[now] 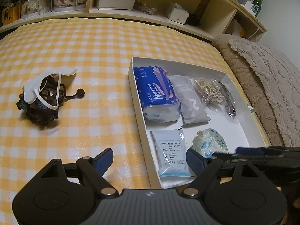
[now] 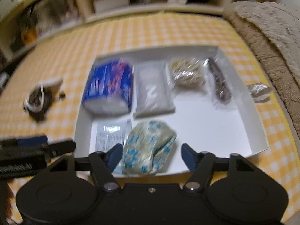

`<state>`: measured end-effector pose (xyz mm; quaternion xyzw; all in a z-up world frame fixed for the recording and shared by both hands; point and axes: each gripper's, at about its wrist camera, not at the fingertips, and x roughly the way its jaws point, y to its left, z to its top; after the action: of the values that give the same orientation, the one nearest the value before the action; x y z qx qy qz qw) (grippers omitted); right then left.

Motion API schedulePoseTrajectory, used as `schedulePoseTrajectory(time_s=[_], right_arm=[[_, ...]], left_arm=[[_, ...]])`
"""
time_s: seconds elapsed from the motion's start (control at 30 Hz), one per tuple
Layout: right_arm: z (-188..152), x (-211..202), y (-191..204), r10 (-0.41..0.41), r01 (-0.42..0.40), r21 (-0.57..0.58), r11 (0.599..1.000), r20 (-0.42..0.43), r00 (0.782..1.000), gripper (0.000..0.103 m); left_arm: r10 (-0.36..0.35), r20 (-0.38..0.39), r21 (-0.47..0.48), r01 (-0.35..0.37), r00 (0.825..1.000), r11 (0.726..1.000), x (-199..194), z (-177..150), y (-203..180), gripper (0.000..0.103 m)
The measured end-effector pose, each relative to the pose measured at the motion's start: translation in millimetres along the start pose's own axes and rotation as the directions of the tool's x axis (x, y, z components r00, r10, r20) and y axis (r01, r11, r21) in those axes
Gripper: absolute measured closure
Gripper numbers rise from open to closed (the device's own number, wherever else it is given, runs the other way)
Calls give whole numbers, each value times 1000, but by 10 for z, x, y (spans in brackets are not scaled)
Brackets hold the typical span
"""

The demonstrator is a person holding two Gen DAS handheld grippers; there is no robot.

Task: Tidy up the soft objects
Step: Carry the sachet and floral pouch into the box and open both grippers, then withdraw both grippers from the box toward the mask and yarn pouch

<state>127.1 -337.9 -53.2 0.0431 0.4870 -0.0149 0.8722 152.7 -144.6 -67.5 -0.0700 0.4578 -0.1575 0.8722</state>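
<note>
Yellow-checked bedding (image 1: 97, 60) is spread under a white shallow box (image 1: 135, 101) and backed by a wooden shelf unit (image 1: 215, 5). Filed in the box: blue tissue pack (image 1: 157, 95), grey pouch (image 1: 189, 101), bagged rubber bands (image 1: 210, 91), flat sachet (image 1: 171, 153), blue-flowered bundle (image 2: 148, 148). Outstanding on the bedding, well left of the box: dark knitted pouch (image 1: 40, 103) with a white mask (image 1: 43, 86) draped across it. The pile is judged nearer the left gripper (image 1: 150, 159), ahead and to its left; its jaws are held apart and empty. The right gripper (image 2: 151, 155) is spread with the bundle between its jaws, seemingly unclamped. Fine detail of the pile is given only by the left view; the right view is blurred.
</note>
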Motion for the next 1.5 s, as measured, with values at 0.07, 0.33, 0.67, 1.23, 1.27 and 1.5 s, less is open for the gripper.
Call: schedulePoseTrajectory(time_s=[0.07, 0.33, 0.67, 1.23, 1.27, 1.5], right_arm=[[-3, 117, 51, -3, 1, -29, 1000, -52, 999, 53], [5, 361, 29, -14, 13, -8, 1000, -112, 994, 62], [17, 119, -39, -40, 41, 52, 998, -30, 999, 22], [-184, -752, -127, -7, -14, 117, 993, 174, 985, 5], [-206, -793, -123, -5, -15, 112, 994, 179, 984, 3], [-360, -1058, -150, -49, 21, 122, 992, 233, 971, 0]], left_arm=[[0, -3, 0, 0, 1000, 1000, 3, -6, -1, 18], [-7, -12, 6, 7, 1000, 1000, 47, 0, -26, 18], [1, -4, 9, -1, 1000, 1000, -9, 19, 12, 13], [11, 57, 55, -14, 998, 998, -464, -31, 12, 0], [9, 61, 61, -12, 998, 998, -497, -35, 5, 0], [-18, 83, 105, 10, 996, 994, -701, -72, -39, 0]])
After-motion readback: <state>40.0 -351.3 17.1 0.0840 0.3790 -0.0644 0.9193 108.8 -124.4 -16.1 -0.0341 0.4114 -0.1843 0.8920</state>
